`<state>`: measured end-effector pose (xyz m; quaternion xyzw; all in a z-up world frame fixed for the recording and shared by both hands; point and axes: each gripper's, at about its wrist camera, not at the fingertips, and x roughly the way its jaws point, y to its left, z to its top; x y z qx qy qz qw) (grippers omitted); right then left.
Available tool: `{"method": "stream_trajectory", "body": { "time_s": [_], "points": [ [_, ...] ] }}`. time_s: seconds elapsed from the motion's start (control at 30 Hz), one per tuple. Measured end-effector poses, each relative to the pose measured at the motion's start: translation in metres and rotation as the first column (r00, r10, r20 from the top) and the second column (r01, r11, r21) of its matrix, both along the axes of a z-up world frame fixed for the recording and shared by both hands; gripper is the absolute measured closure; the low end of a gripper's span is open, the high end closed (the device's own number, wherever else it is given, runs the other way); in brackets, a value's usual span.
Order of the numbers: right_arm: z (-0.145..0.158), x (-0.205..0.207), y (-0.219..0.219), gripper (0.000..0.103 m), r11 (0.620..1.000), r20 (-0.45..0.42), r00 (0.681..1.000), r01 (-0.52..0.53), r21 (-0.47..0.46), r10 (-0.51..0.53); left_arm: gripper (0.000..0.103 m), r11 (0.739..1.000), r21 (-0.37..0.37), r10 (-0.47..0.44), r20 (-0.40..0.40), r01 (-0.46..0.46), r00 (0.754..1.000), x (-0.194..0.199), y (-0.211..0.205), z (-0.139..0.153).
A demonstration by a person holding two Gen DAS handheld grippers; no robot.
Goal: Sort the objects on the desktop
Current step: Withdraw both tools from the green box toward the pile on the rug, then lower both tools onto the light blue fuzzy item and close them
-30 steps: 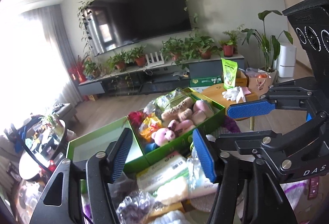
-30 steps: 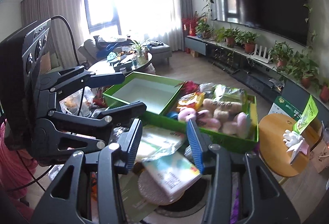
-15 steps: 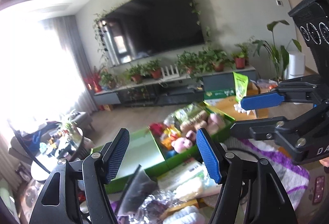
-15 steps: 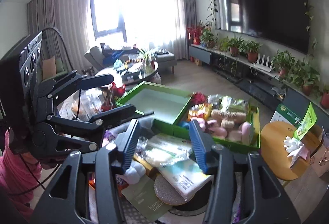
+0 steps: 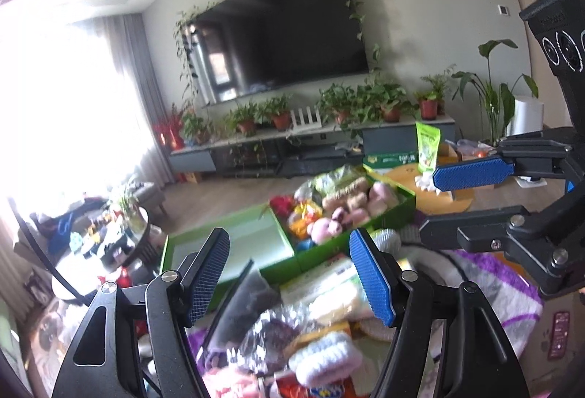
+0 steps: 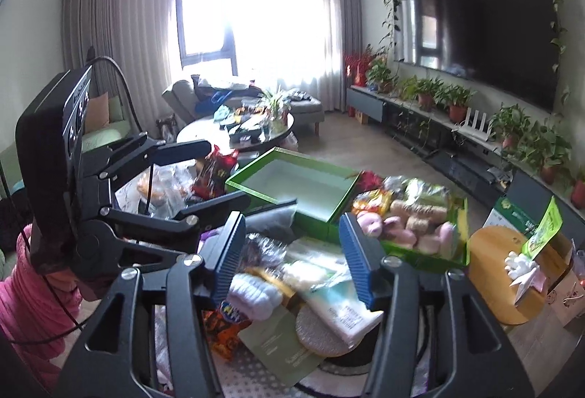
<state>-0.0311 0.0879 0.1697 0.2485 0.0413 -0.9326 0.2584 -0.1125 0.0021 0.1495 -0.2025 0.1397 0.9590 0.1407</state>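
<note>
A green two-part box lies ahead: its left compartment point(image 5: 252, 240) is empty, and its right one point(image 5: 340, 204) is full of plush toys and snack bags. Nearer me is a loose pile: a white tissue pack point(image 6: 340, 306), a fluffy white sock point(image 6: 256, 292), a crinkly foil bag point(image 5: 274, 335) and a dark pouch point(image 5: 245, 295). My left gripper point(image 5: 289, 251) hovers open above the pile with nothing between its pads. My right gripper point(image 6: 292, 229) hangs over the same pile, its jaws opening and empty. Each gripper shows at the edge of the other's view.
A round wooden stool point(image 6: 504, 273) at the right carries a white glove and a green bag. A cluttered round coffee table point(image 6: 241, 131) stands behind the box. A purple-patterned blanket point(image 5: 486, 273) covers the surface. A pink sleeve point(image 6: 33, 295) is at the left.
Both grippers have drawn back and lifted from the pile, so more of it and the room shows. The right jaws stand wider than before.
</note>
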Motion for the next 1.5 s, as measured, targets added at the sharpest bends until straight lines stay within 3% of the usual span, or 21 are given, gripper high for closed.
{"method": "stream_trajectory", "body": {
  "time_s": [0.53,0.87,1.13,1.3,1.5],
  "points": [
    [-0.040,0.011,-0.019,0.050,1.000,0.088,0.996,-0.023,-0.012,0.024,0.034,0.999,0.028,0.033,0.055,-0.034,0.998,0.028,-0.026,-0.033],
    [-0.091,-0.002,-0.020,0.050,0.999,0.208,0.978,-0.005,-0.033,0.011,0.034,0.997,0.060,0.034,0.165,-0.044,0.986,0.026,-0.035,-0.090],
    [-0.130,-0.017,-0.025,0.050,0.998,0.301,0.954,-0.001,-0.060,0.019,0.034,0.999,0.040,-0.020,0.193,0.013,0.981,0.031,-0.030,-0.117],
    [-0.148,-0.022,-0.032,0.069,0.998,0.333,0.943,-0.010,-0.065,0.031,0.037,0.996,0.081,-0.056,0.241,0.038,0.969,0.024,-0.032,-0.129],
    [-0.164,-0.028,-0.036,0.072,0.999,0.360,0.933,0.003,-0.052,0.016,0.054,0.993,0.112,-0.057,0.286,0.025,0.956,0.013,-0.035,-0.138]
  ]
}}
